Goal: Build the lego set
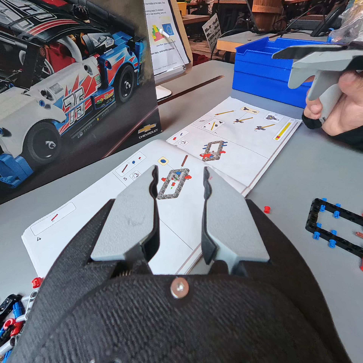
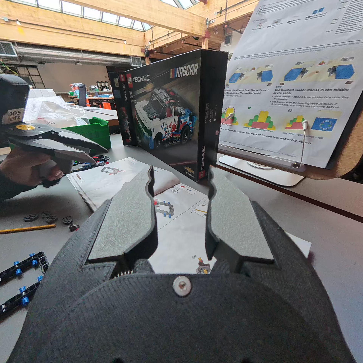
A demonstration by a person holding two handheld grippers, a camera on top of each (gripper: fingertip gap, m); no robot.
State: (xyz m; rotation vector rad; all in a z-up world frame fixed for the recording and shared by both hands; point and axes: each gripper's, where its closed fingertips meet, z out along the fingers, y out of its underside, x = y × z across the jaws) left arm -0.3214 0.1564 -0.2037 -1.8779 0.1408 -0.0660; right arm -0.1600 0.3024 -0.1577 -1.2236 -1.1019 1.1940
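While both tongs, left [image 1: 179, 182] and right [image 2: 179, 183], hang agape and empty over the booklet [image 1: 196, 206]: check next step, then reach right for black frame [image 1: 334, 225] lying flat on table [image 1: 294, 196].

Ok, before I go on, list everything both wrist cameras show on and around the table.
Open paper instruction booklet: one, white, flat mid-table under both grippers.
Cardboard set box: one, black with a race car picture, upright behind the booklet.
Black rectangular beam frame with blue pins: one, right of the booklet.
Loose red pin: one, between booklet and frame.
Mixed loose pieces: one pile, black, blue, red, left of the booklet.
Dark gears: several, near a yellow axle.
Blue plastic bin: one, far right.
Green plastic bin: one, far left.
Printed sheet on a stand: one, behind the table.
Left gripper: open, empty.
Right gripper: open, empty.
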